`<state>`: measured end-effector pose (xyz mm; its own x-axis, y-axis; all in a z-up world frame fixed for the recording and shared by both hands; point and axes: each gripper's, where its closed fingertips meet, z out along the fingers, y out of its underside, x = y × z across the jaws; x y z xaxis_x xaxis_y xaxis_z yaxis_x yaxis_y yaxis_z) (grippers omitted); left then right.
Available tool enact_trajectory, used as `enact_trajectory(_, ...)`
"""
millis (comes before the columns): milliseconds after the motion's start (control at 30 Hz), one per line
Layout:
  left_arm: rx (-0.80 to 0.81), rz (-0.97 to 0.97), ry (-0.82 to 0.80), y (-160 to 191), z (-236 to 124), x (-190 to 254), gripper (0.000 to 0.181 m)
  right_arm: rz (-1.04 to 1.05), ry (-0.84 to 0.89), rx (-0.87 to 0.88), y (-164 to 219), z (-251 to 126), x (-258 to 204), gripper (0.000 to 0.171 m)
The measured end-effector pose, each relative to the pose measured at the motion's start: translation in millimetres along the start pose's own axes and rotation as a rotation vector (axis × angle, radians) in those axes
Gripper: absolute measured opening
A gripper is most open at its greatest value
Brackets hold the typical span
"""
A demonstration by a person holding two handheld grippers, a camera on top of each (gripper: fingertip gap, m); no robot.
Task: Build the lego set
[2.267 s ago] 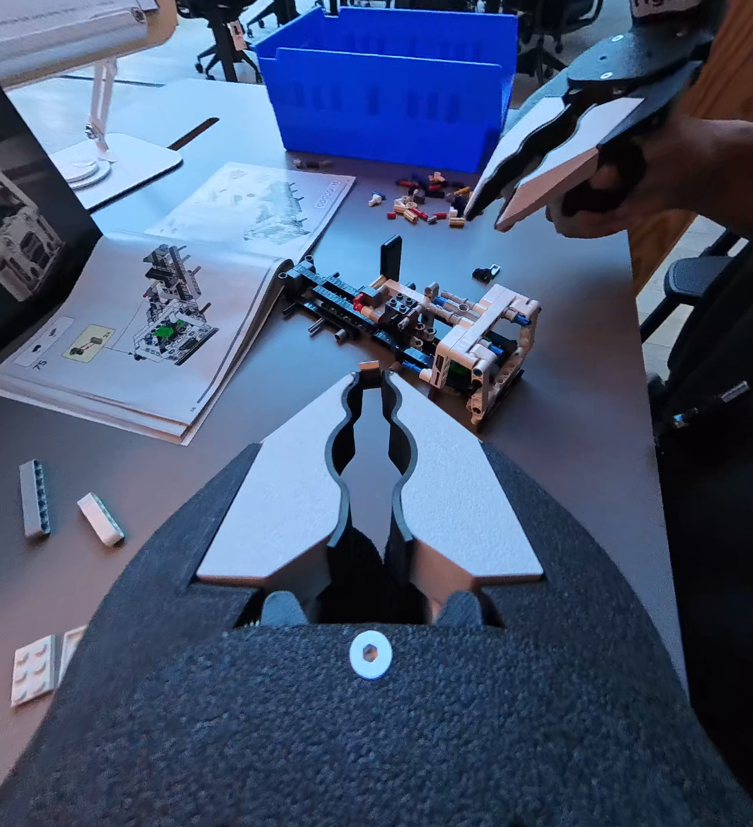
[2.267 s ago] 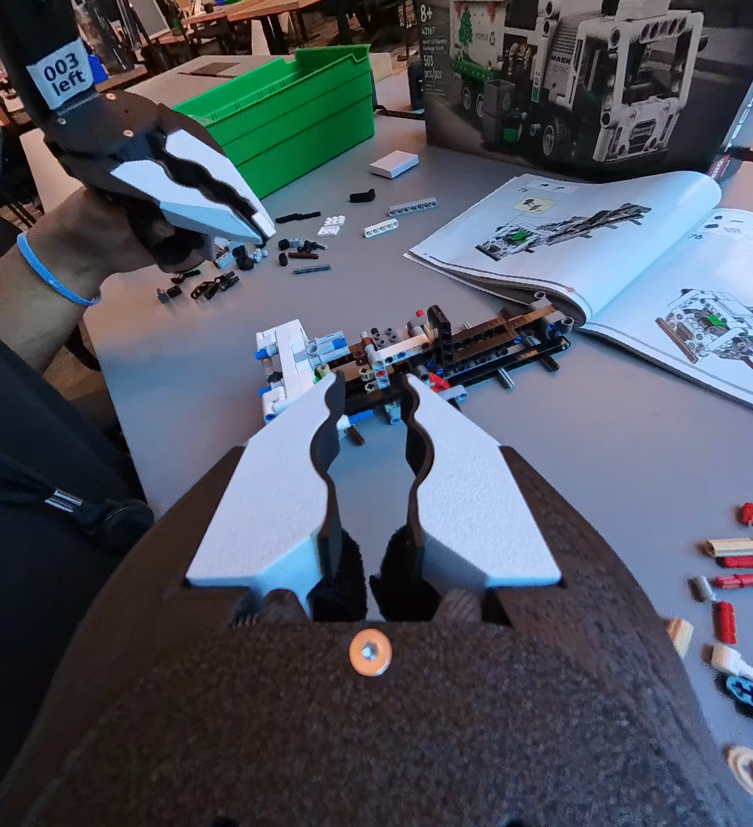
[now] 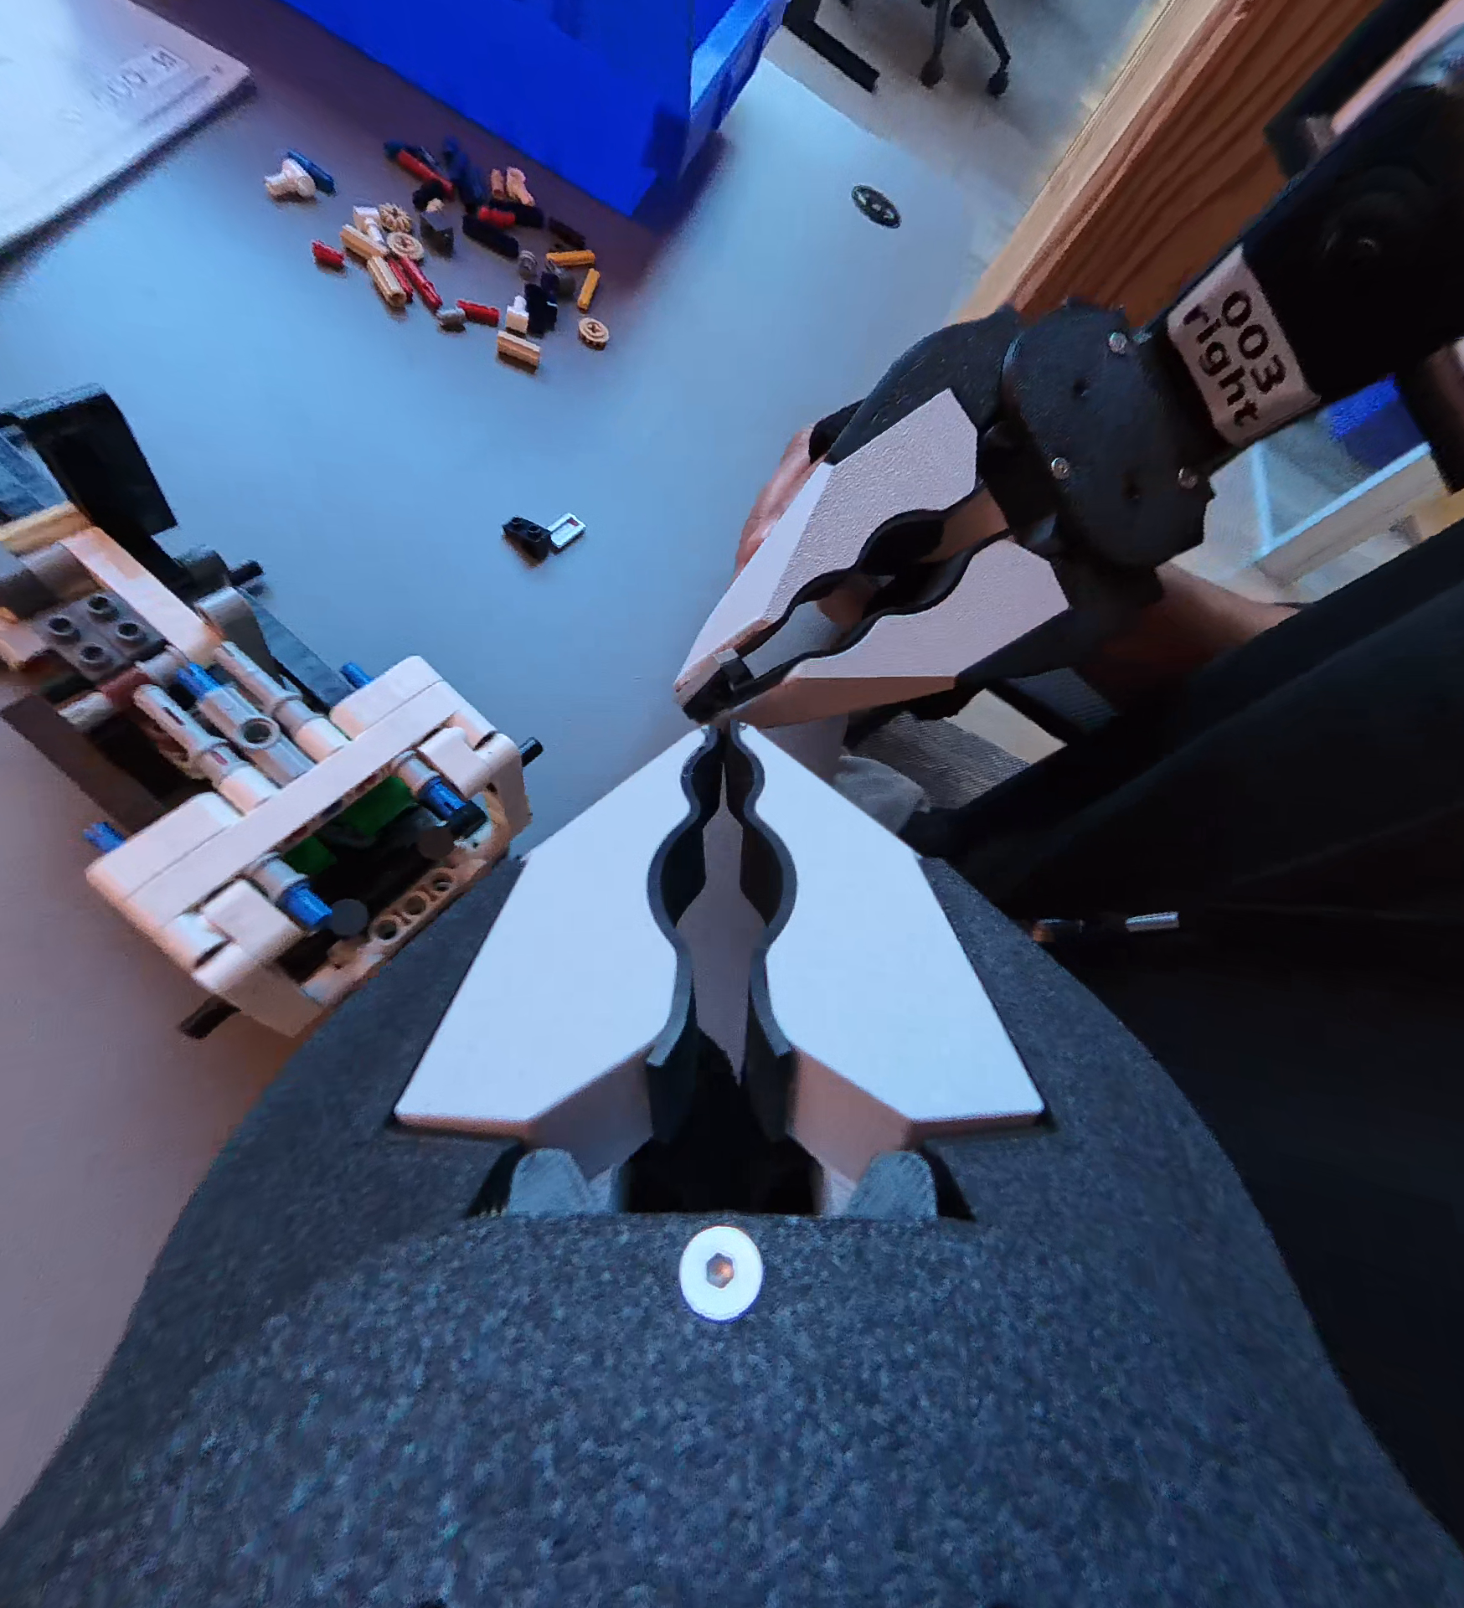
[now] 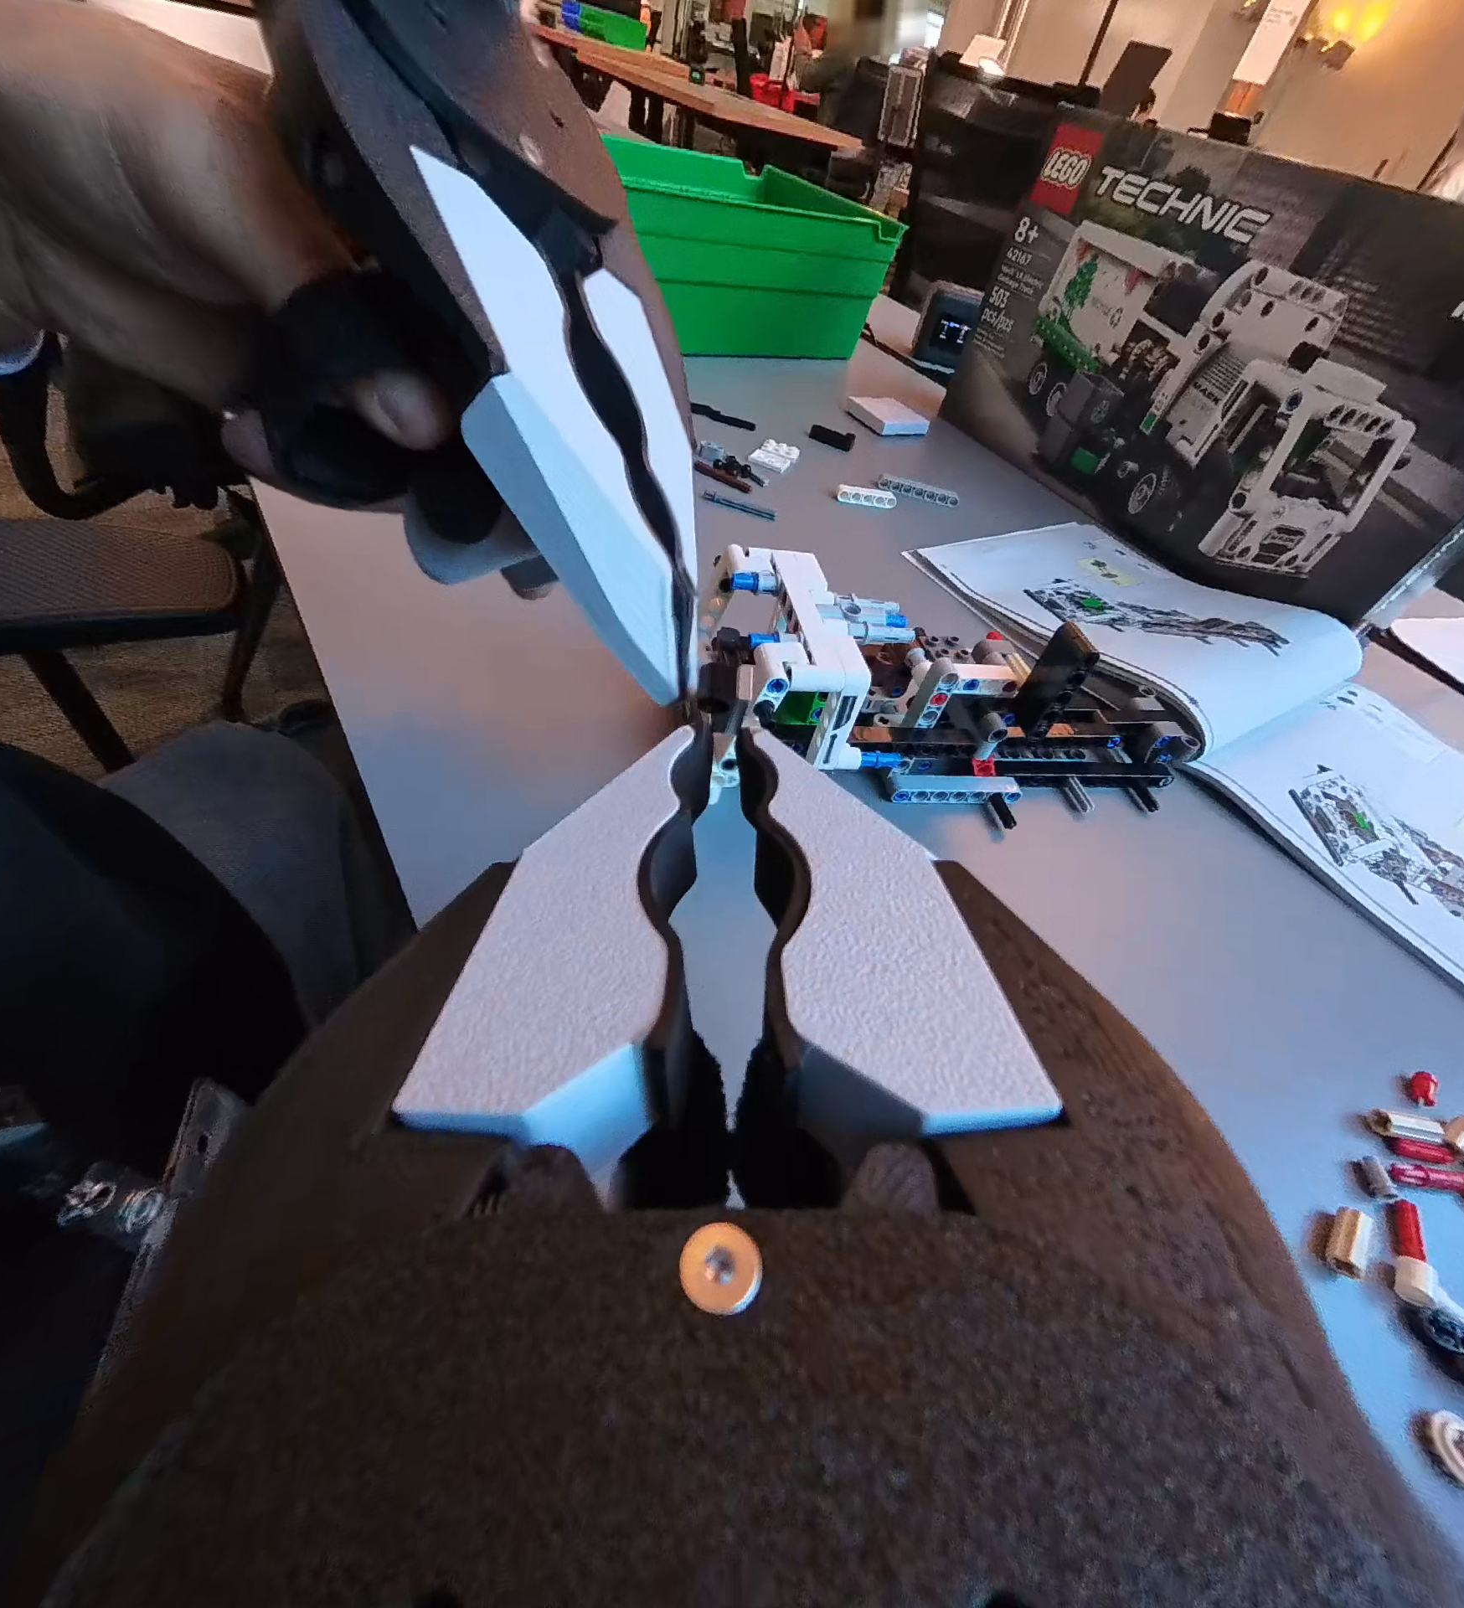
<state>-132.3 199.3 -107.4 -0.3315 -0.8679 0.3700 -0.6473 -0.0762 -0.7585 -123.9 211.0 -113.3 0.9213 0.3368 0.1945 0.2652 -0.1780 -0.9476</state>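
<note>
The lego build (image 3: 293,809) sat on the smooth grey table (image 3: 380,452), a long chassis of black studded beams with a chunky white frame at the near end, blue pins poking out and a bit of green tucked inside. In the left wrist view it lay off to the left of the left gripper (image 3: 724,735), close but not touching. In the right wrist view it was just behind and to the right of the right gripper (image 4: 721,740).

Both grippers had the same look: flat white wedge fingers with wavy black inner edges, set in a rough, grainy black body with 1 shiny screw in the middle. The left gripper's jaws were pressed nearly together at the tips, and I couldn't tell if anything was between them. The right one's jaws were pinching a small white-and-black piece (image 4: 724,761) right at the tips. The 2 sets of tips met almost nose to nose in the air over the table edge.

Loose small parts (image 3: 459,252), red, tan, black and blue, were scattered farther back near a blue bin (image 3: 589,113). An open instruction booklet (image 4: 1285,696) lay beside the build, with the glossy set box (image 4: 1233,365) and a green bin (image 4: 755,252) behind.
</note>
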Motion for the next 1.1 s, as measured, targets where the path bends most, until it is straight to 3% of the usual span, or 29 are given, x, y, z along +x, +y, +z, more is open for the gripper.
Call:
enact_trajectory(100,0.014,0.09,-0.027,-1.3,-4.2,-2.8,0.01,0.001,-0.018,-0.002,-1.2,-2.5,-1.3,0.005)
enact_trajectory(267,0.051,0.032,0.033,-6.0,-6.2,-3.5,0.02,-0.04,-0.022,-0.088,6.3,-2.3,2.0,0.005)
enact_trajectory(433,0.117,0.116,-0.186,-9.1,-37.9,-44.5,0.024,-0.02,-0.086,-0.335,46.4,13.7,9.3,0.005)
enact_trajectory(567,0.127,0.15,-0.385,-2.3,-53.4,-83.6,0.059,0.015,-0.142,-0.323,43.5,24.9,8.7,0.005)
enact_trajectory(700,0.098,0.097,-0.418,12.3,-35.4,-88.5,0.096,-0.011,-0.162,-0.349,41.9,31.0,8.6,0.005)
enact_trajectory(1100,0.136,0.105,-0.584,13.1,-8.2,-86.1,0.094,0.056,-0.205,-0.317,32.5,30.0,5.9,0.005)
